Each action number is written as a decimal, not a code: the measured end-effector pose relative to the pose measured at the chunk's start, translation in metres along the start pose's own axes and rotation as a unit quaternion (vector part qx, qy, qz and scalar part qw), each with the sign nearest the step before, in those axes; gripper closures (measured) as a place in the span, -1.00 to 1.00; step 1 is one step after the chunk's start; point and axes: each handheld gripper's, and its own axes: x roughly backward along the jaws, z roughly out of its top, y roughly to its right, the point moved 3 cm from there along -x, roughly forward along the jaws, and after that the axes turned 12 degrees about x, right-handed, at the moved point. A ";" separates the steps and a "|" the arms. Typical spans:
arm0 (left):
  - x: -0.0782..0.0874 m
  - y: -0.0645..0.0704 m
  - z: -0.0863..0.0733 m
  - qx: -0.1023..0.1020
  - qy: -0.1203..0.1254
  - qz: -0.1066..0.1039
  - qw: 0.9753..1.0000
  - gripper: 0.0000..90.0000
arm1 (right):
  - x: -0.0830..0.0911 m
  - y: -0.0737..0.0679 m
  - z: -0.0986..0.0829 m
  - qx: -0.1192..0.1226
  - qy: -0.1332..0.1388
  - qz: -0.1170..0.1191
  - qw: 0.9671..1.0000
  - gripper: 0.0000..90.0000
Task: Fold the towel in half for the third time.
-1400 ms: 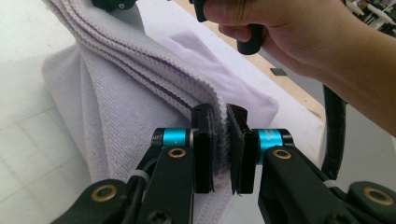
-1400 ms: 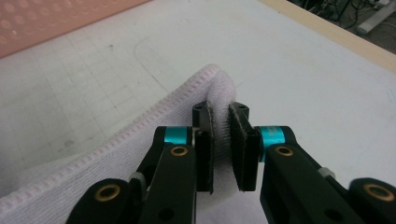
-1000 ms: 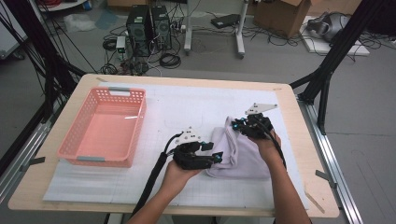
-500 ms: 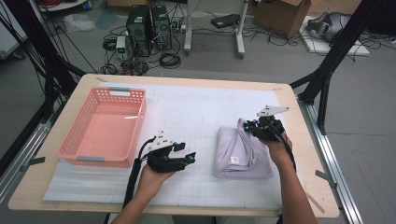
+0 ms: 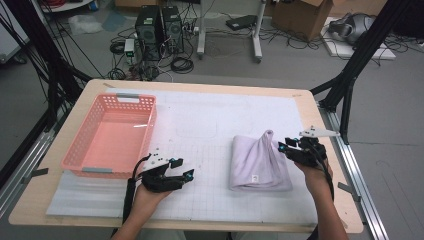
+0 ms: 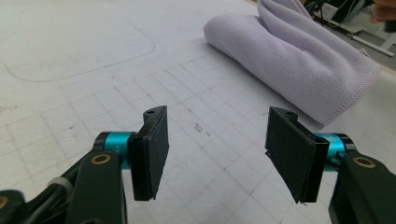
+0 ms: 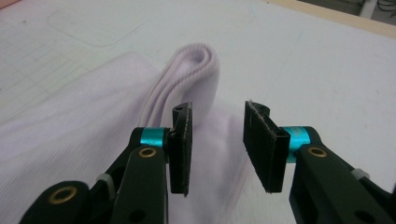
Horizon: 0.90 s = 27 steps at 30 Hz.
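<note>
A lilac towel [image 5: 257,162] lies folded on the white mat right of centre, with one fold [image 5: 269,137] standing up at its far right corner. My right gripper [image 5: 284,148] is at that corner, open. In the right gripper view its jaws [image 7: 217,140] hover over the cloth with the raised fold [image 7: 194,70] just beyond them and nothing pinched. My left gripper [image 5: 182,168] rests open on the mat well left of the towel. In the left gripper view the jaws [image 6: 212,140] are wide apart over bare grid and the towel [image 6: 299,60] lies ahead to the right.
A pink plastic basket [image 5: 80,150] stands on the left side of the table, just beyond my left hand. The white grid mat [image 5: 215,125] covers most of the wooden tabletop. Black frame legs and cables stand on the floor behind.
My left gripper let go of the towel and drew back to the left, toward the basket. My right gripper moved right to the towel's far corner, and the towel now lies folded narrower.
</note>
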 end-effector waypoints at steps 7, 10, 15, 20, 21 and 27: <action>0.009 -0.003 -0.001 -0.005 0.005 0.003 1.000 -0.13 | 0.016 -0.035 -0.024 -0.019 -0.006 0.014 1.000 0.07; 0.012 -0.002 -0.002 -0.006 0.005 0.003 1.000 -0.13 | 0.016 -0.052 -0.030 -0.022 -0.006 0.026 0.999 0.01; 0.015 -0.001 -0.006 -0.004 0.006 0.005 1.000 -0.13 | 0.009 -0.067 -0.040 -0.033 -0.005 0.028 0.999 0.02; 0.017 -0.002 -0.006 -0.002 0.008 0.010 1.000 -0.13 | 0.003 -0.071 -0.050 -0.052 -0.027 0.040 0.998 0.77; 0.016 -0.002 -0.006 -0.002 0.008 0.011 1.000 -0.13 | 0.006 -0.071 -0.049 -0.052 -0.025 0.037 0.998 0.82; 0.016 -0.001 -0.007 -0.002 0.007 0.011 1.000 -0.13 | 0.028 -0.062 -0.047 -0.064 -0.030 -0.004 0.997 0.89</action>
